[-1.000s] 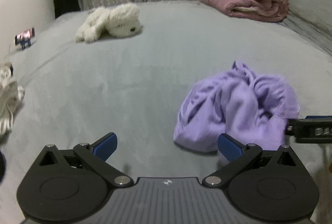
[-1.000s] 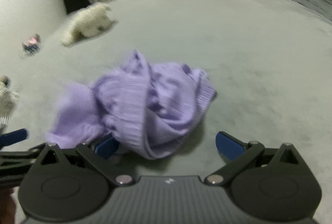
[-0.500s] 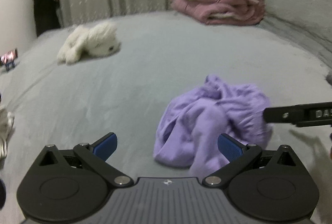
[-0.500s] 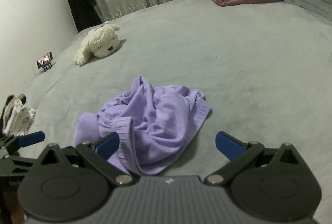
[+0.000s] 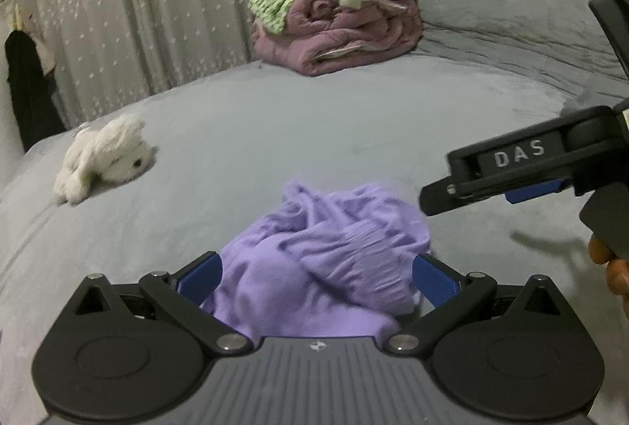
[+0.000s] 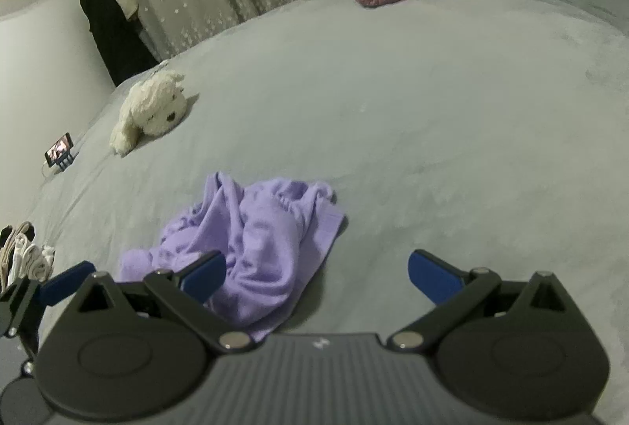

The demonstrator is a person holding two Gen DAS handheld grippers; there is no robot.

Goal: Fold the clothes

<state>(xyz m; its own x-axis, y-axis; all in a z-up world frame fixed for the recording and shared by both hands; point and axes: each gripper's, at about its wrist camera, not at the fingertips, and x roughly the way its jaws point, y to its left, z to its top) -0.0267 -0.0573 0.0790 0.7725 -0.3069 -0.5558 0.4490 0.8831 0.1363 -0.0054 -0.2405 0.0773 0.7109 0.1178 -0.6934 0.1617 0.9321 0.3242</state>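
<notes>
A crumpled purple garment lies in a heap on the grey bed cover. My left gripper is open and low over it, one blue finger on each side of the heap's near edge. My right gripper is open too and holds nothing. In the right wrist view the purple garment lies ahead and to the left, partly behind the left finger. The right gripper's fingers show side-on at the right of the left wrist view, above the garment's right side. A blue finger of the left gripper shows at the lower left.
A white plush dog lies at the far left of the bed. A rolled pink quilt with clothes piled on it stands at the back. A phone on a stand and a small heap of pale clothes sit at the left edge.
The left gripper has swung right and come up to the garment, which now lies between its fingers. The right gripper has risen and drawn back, so the garment looks smaller and further left.
</notes>
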